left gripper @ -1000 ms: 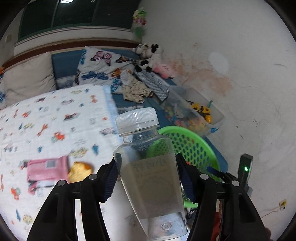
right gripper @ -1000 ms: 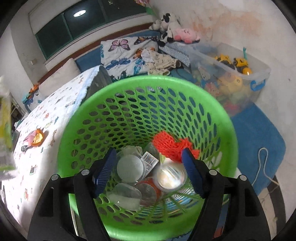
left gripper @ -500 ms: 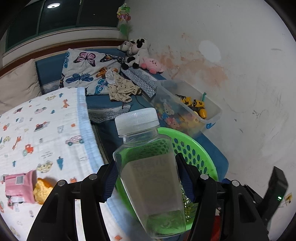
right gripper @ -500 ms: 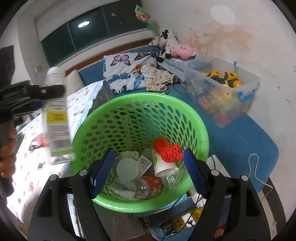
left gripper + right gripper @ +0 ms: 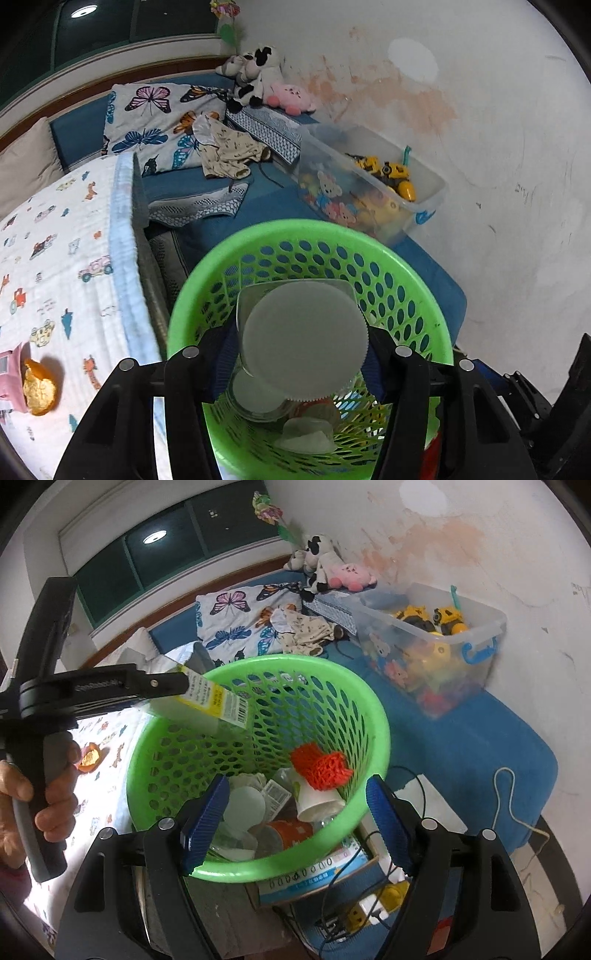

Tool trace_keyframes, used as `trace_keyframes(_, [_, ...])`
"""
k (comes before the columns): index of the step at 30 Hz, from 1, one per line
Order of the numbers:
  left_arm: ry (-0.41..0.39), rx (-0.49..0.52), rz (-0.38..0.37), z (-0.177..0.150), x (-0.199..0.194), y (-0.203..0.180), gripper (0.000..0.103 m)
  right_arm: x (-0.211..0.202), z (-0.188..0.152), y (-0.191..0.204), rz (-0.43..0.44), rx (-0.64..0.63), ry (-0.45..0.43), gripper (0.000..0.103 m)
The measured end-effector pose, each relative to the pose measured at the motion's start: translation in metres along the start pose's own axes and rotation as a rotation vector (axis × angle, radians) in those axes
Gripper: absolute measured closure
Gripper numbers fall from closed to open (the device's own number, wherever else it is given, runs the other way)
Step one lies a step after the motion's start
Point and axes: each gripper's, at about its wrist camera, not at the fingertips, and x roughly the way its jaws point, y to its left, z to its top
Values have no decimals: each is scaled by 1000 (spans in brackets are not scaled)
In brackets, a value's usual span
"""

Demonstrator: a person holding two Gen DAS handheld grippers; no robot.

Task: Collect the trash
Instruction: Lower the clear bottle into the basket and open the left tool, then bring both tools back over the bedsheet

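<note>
Overhead, one clear plastic bottle (image 5: 295,332) with a white cap sits tilted between the blue pads of the left gripper (image 5: 297,354), over the near-left rim of the green basket (image 5: 369,709). The jaws have just been closing a little and appear to clamp it. Its yellow-and-white label carries a barcode and small print, too small to read. The right gripper (image 5: 295,827) hangs spread wide with nothing between its fingers, at the basket's near rim. Inside lie one orange net (image 5: 319,766), two paper cups and several lids.
</note>
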Motion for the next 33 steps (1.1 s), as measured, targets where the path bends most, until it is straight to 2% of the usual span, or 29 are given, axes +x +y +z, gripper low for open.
trace_keyframes(8, [40, 26, -9, -6, 15, -11, 48, -1, -5, -5, 5, 22, 4, 27])
trace_keyframes(19, [26, 13, -11, -17, -10, 2, 48, -5, -4, 9, 28, 6, -4, 27])
trace_keyframes(28, [-23, -33, 45, -36, -57, 48, 47, -3, 1, 39, 86, -34, 4, 27])
trace_keyframes(33, [-36, -97, 90, -52, -83, 90, 47, 3, 4, 69, 134, -83, 19, 27])
